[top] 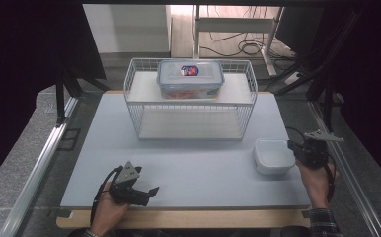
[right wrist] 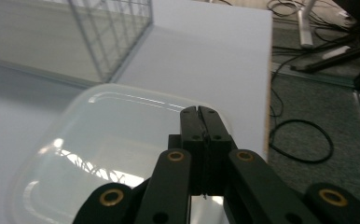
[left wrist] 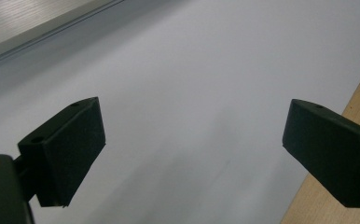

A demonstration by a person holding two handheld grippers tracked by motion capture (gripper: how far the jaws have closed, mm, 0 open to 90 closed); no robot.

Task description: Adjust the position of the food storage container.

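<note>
Now your right gripper has its jaws pressed together with nothing between them, hovering over the tub at the mat's right edge; your left gripper gapes over bare mat.

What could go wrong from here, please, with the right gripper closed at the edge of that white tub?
The right gripper is shut on the rim of the white tub, a thin hold, so the tub may tilt or slip out when lifted. The tub sits near the table's right edge and could be knocked off. The wire basket stands close and could be clipped.
</note>
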